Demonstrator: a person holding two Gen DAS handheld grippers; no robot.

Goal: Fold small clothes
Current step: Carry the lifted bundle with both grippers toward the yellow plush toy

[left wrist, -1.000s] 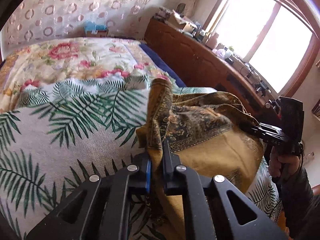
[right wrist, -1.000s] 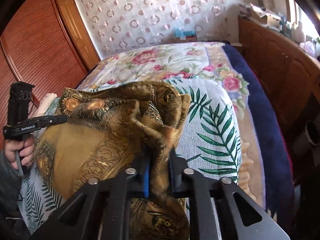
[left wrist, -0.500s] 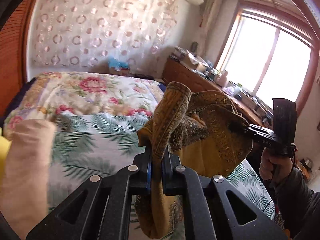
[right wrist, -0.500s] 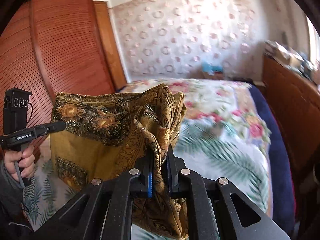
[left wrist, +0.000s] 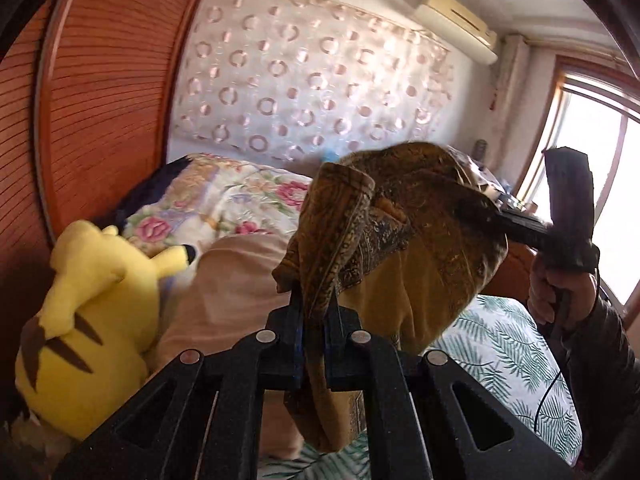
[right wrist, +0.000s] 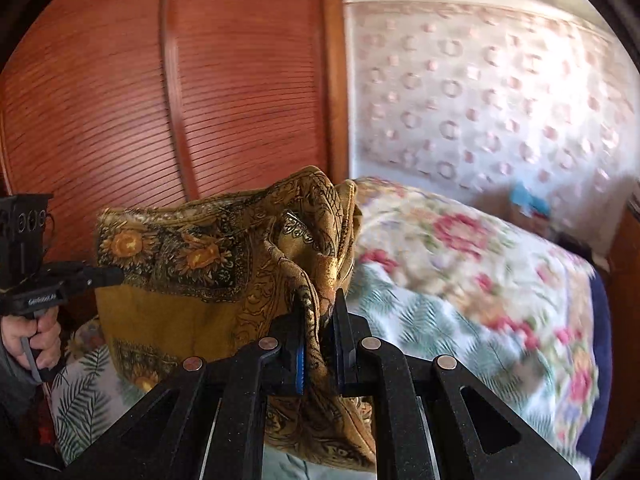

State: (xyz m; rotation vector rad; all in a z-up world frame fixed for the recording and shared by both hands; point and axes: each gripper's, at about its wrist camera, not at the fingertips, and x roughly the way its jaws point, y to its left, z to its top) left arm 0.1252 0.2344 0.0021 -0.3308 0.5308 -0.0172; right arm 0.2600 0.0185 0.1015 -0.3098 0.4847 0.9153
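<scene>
A golden-brown patterned cloth (left wrist: 420, 248) hangs in the air above the bed, stretched between both grippers. In the left wrist view my left gripper (left wrist: 314, 312) is shut on one bunched corner, and folds droop below its fingers. The right gripper (left wrist: 496, 212) bites the cloth's far edge, held by a hand (left wrist: 560, 292). In the right wrist view my right gripper (right wrist: 318, 312) is shut on another gathered corner of the cloth (right wrist: 192, 264). The left gripper (right wrist: 104, 276) grips the cloth's left edge there, its tips hidden in fabric.
A yellow plush toy (left wrist: 92, 304) and a beige pillow (left wrist: 232, 288) lie at the bed's left side. A slatted wooden wardrobe (right wrist: 120, 100) stands close behind. A floral quilt (right wrist: 460, 264) and a palm-leaf sheet (left wrist: 504, 344) cover the bed. A window is at the right.
Both grippers have lifted the cloth off the bed and swung it left toward the wardrobe. It lay bunched on the sheet before and now hangs free. Both grips are unchanged.
</scene>
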